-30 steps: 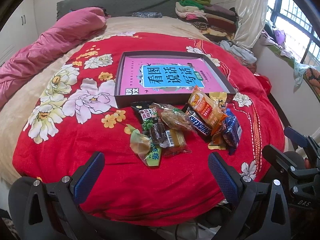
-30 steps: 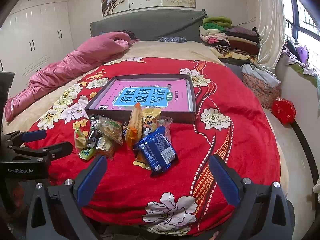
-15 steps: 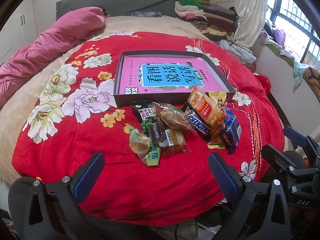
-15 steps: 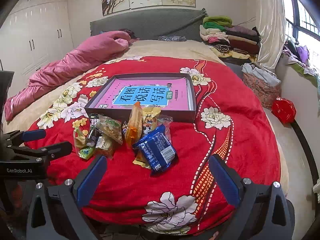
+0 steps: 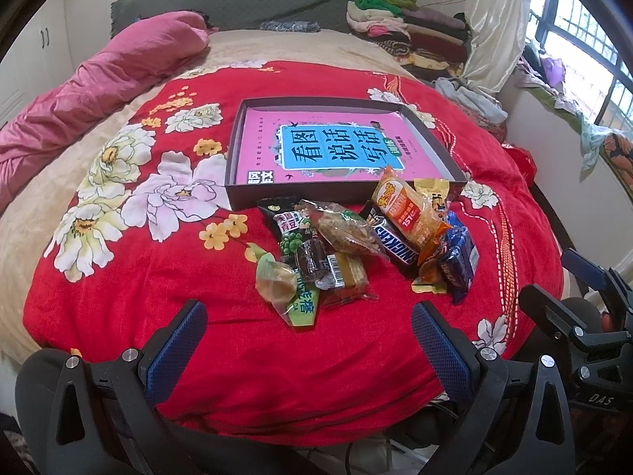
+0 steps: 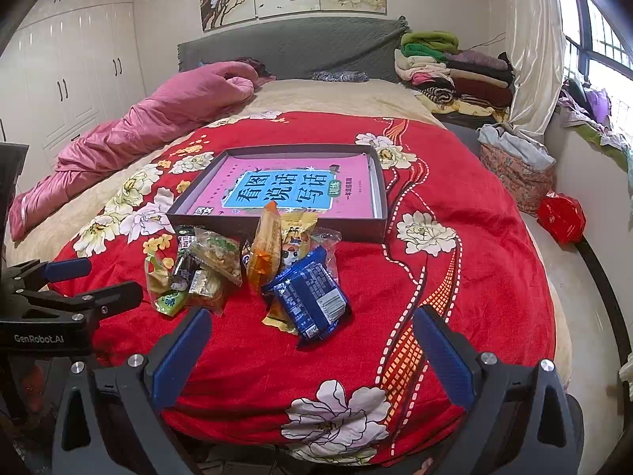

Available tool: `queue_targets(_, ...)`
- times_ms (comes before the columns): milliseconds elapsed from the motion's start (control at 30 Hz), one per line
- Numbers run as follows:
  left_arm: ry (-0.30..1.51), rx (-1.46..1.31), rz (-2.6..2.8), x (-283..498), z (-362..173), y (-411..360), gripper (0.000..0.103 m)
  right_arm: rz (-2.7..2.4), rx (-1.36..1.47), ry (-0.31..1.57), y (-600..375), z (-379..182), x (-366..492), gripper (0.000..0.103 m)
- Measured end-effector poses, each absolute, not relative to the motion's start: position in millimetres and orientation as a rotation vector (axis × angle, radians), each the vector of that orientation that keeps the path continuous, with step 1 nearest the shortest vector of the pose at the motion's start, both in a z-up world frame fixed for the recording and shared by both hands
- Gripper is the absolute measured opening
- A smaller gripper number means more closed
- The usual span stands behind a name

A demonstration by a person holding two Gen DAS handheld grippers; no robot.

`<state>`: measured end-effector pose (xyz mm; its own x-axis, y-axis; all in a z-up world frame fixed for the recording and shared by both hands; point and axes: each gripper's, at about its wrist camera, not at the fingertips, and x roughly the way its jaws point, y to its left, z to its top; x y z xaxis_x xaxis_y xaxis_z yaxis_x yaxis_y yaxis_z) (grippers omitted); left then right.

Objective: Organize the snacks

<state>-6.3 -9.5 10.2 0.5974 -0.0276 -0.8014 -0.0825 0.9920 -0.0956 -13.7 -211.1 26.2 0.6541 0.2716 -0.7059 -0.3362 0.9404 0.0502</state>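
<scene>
A red floral blanket [image 5: 158, 316] is covering the near end of the bed, and a pink quilt [image 6: 158, 118] is lying bunched along its left side. A shallow dark box [image 5: 237, 182] is sitting flat on the blanket, holding a pink book [image 5: 336, 150] that is filling its floor. The pile of snacks [image 5: 356, 245] is lying on the blanket right against the box's near wall, none of it inside the box. In that pile a blue biscuit packet [image 6: 312, 297] is lying nearest the right side, an orange packet [image 5: 411, 213] is leaning over a Snickers bar [image 5: 391, 241], and a green pea packet [image 5: 292, 233] is sitting to the left under clear-wrapped sweets; what those wrappers are holding is hard to make out. The left gripper [image 5: 308, 340] and the right gripper [image 6: 312, 348] are both hovering short of the pile, each with its jaws spread wide apart and nothing between them.
</scene>
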Motion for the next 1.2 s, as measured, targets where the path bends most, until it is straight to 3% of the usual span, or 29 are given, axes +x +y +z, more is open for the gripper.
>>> queue_targets(1200, 1.012, -0.233, 0.045, 16.4, -21.0, 32.8, 0.102, 0.353, -0.072, 0.862, -212.7, 4.4, 10.9, 0.102)
